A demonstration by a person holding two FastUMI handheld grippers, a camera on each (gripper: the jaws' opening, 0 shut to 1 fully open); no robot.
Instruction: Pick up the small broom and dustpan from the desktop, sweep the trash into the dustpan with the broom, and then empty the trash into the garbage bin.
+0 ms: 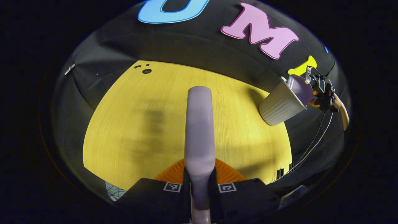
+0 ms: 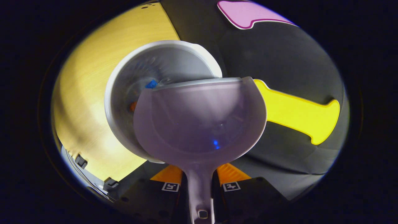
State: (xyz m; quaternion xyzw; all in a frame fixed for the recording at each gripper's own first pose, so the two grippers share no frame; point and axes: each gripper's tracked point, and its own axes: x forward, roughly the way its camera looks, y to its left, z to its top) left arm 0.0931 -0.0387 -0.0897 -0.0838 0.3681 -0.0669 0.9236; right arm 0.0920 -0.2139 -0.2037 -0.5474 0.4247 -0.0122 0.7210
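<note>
My left gripper (image 1: 200, 174) is shut on the lilac handle of the small broom (image 1: 199, 124), which points forward over the yellow desktop (image 1: 130, 124); its bristles are hidden. At the far right, the white ribbed garbage bin (image 1: 279, 105) stands with the lilac dustpan (image 1: 299, 88) tipped over its mouth, held by my right gripper (image 1: 320, 90). In the right gripper view my right gripper (image 2: 199, 177) is shut on the dustpan's handle, and the pan (image 2: 199, 121) overlaps the bin's rim (image 2: 124, 77). A blue scrap (image 2: 151, 84) and an orange scrap (image 2: 133, 106) lie inside the bin.
The bin sits near the desktop's right edge, against the black cloth wall. Small round holes (image 1: 146, 71) mark the table's far left corner. A hand (image 1: 342, 112) and cables (image 1: 314, 143) trail behind the right gripper. Brackets (image 2: 80, 161) line the table's near edge.
</note>
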